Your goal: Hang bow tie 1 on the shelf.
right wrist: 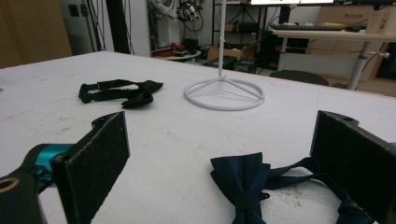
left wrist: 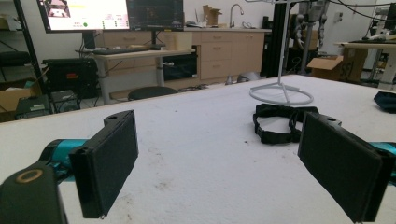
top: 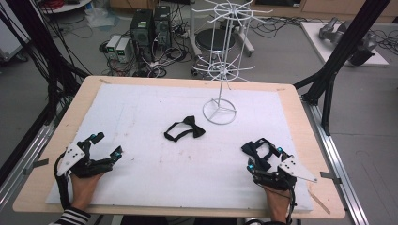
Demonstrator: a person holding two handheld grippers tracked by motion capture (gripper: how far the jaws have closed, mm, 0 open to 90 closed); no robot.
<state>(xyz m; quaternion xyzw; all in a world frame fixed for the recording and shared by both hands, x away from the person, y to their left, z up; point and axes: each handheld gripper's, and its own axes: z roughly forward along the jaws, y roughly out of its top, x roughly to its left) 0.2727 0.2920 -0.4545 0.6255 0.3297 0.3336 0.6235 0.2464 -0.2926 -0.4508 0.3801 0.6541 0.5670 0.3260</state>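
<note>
**Navy bow tie lies between spread jaws, short of the wire stand**

White padding (top: 155, 140) covers the wooden table in a cluttered lab, with a white wire display stand (top: 219, 111) rising at its far side, the landmark for everything else. On the near side of the stand and to its left lies a black bow tie (top: 184, 129), strap looped, well apart from both hands. Nearer still, to the stand's right, a navy bow tie (right wrist: 243, 182) rests flat on the padding between the jaws of the right gripper (top: 264, 153), which stand wide apart and press on nothing; its knot sits closer to the jaw on the right of the right gripper view, and its strap (right wrist: 299, 172) trails off toward that jaw. The tie's long axis appears to run roughly along the line from gripper to stand rather than across the jaws. The left gripper (top: 107, 144), far to the stand's left at the near edge, also hangs open and empty. Judging by position, the right hand is plainly the nearer one for taking up the navy tie.
</note>
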